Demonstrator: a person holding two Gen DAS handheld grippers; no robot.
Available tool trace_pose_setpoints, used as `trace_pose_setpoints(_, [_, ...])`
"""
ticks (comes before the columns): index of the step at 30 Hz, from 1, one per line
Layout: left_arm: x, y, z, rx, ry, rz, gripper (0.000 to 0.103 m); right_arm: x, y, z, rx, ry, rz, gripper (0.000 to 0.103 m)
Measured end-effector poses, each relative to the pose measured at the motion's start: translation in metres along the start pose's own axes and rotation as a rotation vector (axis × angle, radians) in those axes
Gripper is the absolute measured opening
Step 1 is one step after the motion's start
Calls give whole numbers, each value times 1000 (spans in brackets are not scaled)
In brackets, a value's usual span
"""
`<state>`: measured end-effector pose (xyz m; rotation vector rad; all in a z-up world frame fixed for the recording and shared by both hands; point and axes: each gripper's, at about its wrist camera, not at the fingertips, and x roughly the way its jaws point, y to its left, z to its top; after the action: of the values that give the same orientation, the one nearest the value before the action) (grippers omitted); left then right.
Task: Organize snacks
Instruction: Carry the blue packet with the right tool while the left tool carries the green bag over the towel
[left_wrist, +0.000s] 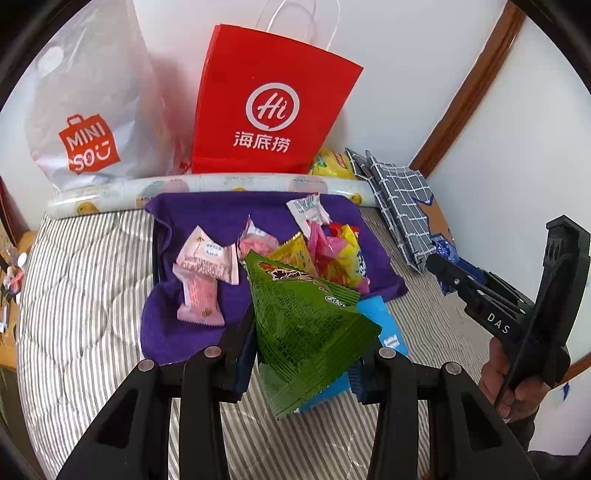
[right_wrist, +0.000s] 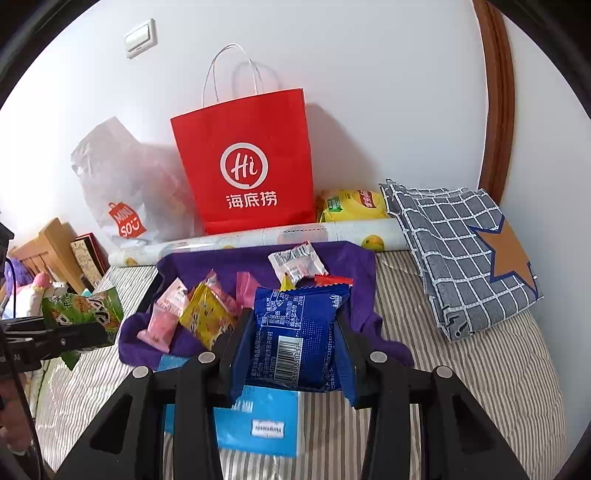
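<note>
The left tool (left_wrist: 306, 354) was clamped on a stack of green triangular foil snack packets (left_wrist: 310, 325), held above the striped grey-and-white bed cover (left_wrist: 85, 295). The right tool (right_wrist: 291, 354) was closed on a dark blue plastic snack packet (right_wrist: 299, 332) with a barcode, above a light blue flat box (right_wrist: 258, 421). Pink (left_wrist: 203, 273) and yellow wrapped snacks (left_wrist: 347, 258) lay on a purple cloth (left_wrist: 221, 214) spread on the bed. Behind it lay a printed paper roll (left_wrist: 207, 184), then a red paper carrier bag (left_wrist: 266, 110) standing against the wall. A checked grey folded cloth (right_wrist: 454, 254) lay at the right.
</note>
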<state>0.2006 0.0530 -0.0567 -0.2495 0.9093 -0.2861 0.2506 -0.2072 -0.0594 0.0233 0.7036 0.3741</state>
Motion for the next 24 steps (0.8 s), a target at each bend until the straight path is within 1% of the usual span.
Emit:
trace_pose_setpoints(14, [10,5,37,16,-28,16,42,25,-1,28,1,-13,-2,38])
trace_pose_setpoints(24, [28,15,54,6,-17,32,42,48,2,47,-12,-12,-2,38])
